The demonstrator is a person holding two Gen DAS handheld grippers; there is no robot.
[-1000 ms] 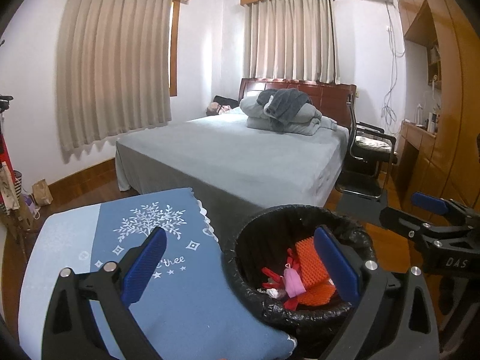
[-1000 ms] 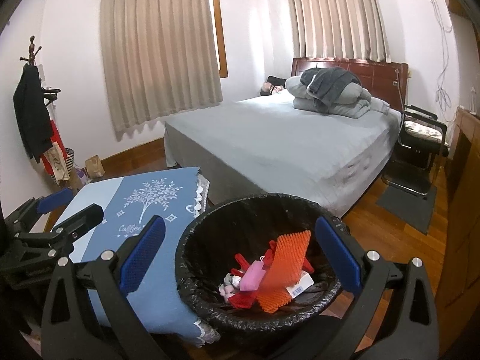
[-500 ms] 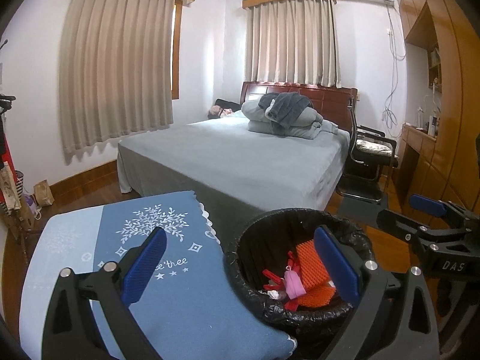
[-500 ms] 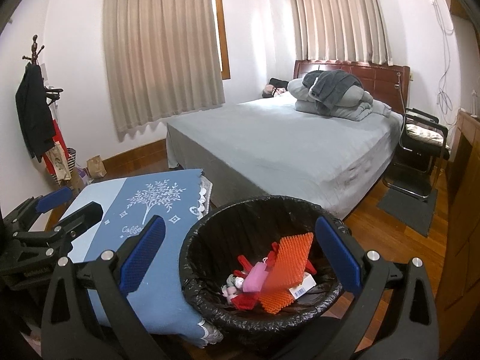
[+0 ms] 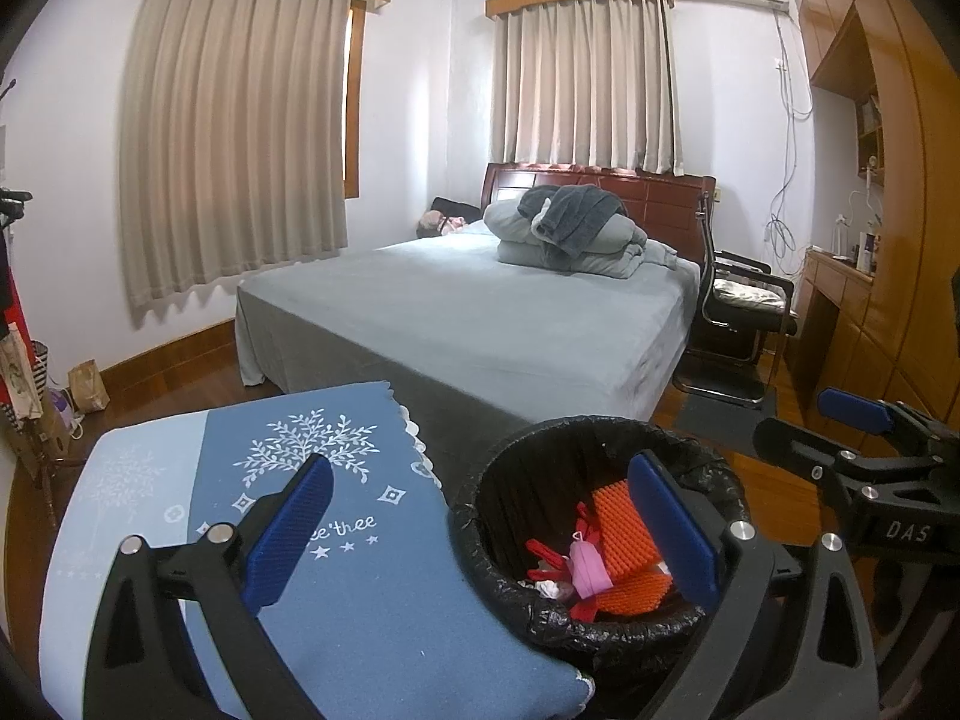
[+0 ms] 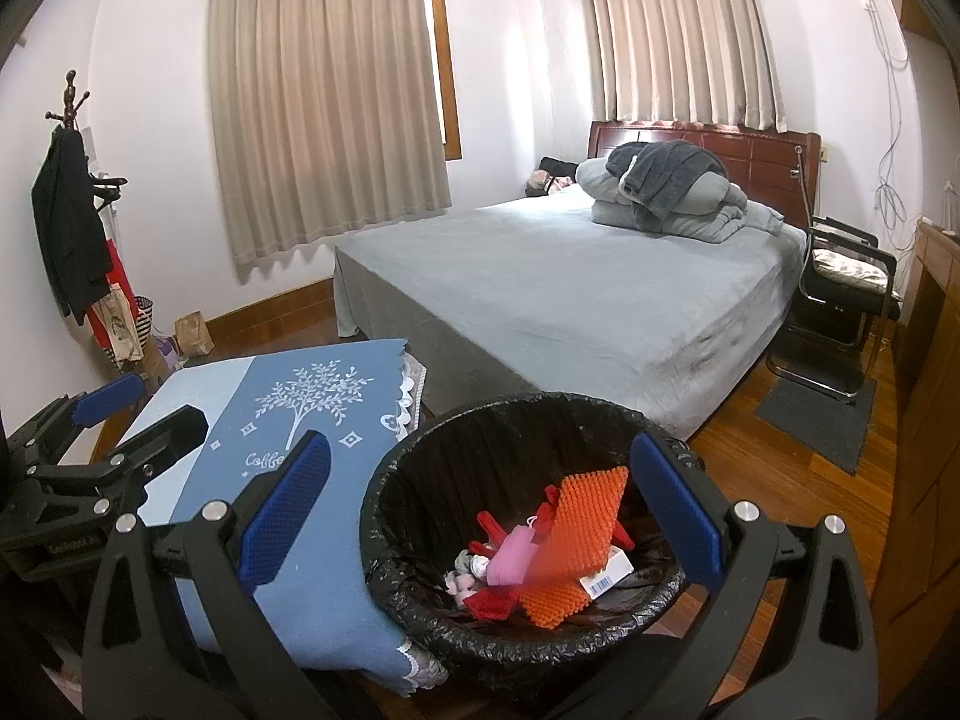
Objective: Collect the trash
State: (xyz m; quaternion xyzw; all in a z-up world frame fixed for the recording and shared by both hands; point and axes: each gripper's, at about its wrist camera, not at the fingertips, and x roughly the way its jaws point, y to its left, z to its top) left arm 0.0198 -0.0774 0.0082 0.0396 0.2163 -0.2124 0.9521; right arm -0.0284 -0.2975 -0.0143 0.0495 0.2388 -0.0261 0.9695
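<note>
Grey bed (image 5: 480, 312), curtained windows (image 6: 324, 96), wood floor (image 6: 780, 456).

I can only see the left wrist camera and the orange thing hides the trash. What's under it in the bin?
Observer: A small white box with a barcode lies under the orange mat in the bin.
Operator: Is the other gripper holding anything?
Observer: No. The right gripper is open, with nothing between its fingers.
Operator: What's by the wall on the far left?
Observer: A coat rack with a black coat hanging on it.
</note>
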